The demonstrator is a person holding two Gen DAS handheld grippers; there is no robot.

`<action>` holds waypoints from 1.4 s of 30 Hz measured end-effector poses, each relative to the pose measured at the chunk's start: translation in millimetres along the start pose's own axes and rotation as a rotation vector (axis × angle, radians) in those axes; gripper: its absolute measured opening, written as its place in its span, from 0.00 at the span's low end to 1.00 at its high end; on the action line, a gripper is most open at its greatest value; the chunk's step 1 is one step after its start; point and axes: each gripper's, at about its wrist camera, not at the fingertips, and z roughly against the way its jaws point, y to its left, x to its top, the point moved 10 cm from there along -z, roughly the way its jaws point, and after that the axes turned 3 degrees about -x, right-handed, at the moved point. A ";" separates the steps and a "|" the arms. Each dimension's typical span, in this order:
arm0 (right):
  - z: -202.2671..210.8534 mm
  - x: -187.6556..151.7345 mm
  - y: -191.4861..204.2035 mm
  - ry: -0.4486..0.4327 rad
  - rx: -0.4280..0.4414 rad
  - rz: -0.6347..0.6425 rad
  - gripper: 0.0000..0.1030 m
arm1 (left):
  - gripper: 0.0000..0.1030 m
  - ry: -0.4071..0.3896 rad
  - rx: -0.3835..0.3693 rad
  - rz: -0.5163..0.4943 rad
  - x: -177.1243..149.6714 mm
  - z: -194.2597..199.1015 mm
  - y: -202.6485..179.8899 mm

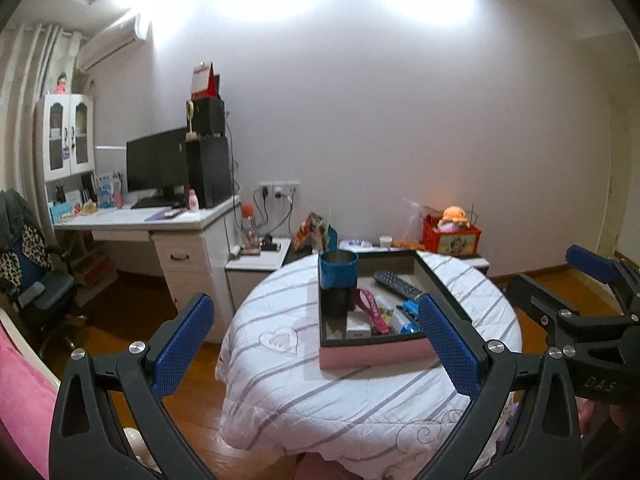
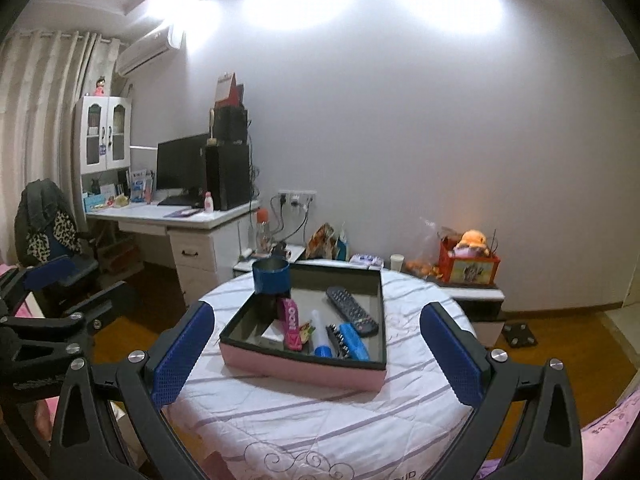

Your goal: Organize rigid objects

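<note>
**Both grippers hang back, tray full and waiting**

I'm holding off from the round table (image 2: pixel 304 420) with both tools raised. My left gripper (image 1: pixel 316 344) has its blue pads spread wide and nothing between them; my right gripper (image 2: pixel 316 350) is the same, fingers well apart and empty. Neither touches anything.

The goods all sit in the pink-sided tray (image 2: pixel 296 368) on the striped cloth. At the far-left corner stands the blue cup (image 2: pixel 271 276), upright, on or just behind something dark. The black remote (image 2: pixel 352 310) lies flat along the right half. Beside it, the blue tube (image 2: pixel 322 338) and the blue bit holder (image 2: pixel 352 340) lie side by side near the front wall, with the pink strap (image 2: pixel 290 324) draped over a white box (image 2: pixel 274 334).

My read on handling: the remote is stiff, light, and best pinched across its narrow width near the middle. The cup looks metal-lined, smooth and rounded, so it may slip; I'd grip over the rim. The tube could roll. The bit holder looks dense, and loose bits might spill if tipped.

What I can't settle: what the cup rests on, the small colourful packet under the strap, and the box's label, too blurred to read. The tray's near wall hides the floor just behind it.
</note>
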 end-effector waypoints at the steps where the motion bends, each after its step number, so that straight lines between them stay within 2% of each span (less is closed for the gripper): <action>1: 2.2 1.8 -0.4 -0.016 -0.007 0.001 1.00 | 1.00 -0.003 0.001 -0.001 1.0 1.2 -0.7; 7: 11.9 4.1 -2.1 -0.073 -0.055 0.021 1.00 | 1.00 -0.031 -0.001 -0.002 2.5 3.9 -6.8; 12: 13.8 4.2 -6.8 -0.077 -0.050 0.015 1.00 | 1.00 -0.011 0.001 -0.016 0.2 2.3 -12.5; 26: 22.3 0.6 -11.2 -0.105 -0.036 -0.003 1.00 | 1.00 -0.100 0.002 -0.023 9.5 13.4 -20.0; 42: 17.0 -6.6 -8.8 -0.079 -0.029 0.001 1.00 | 1.00 -0.057 0.013 -0.029 -2.5 0.8 -20.7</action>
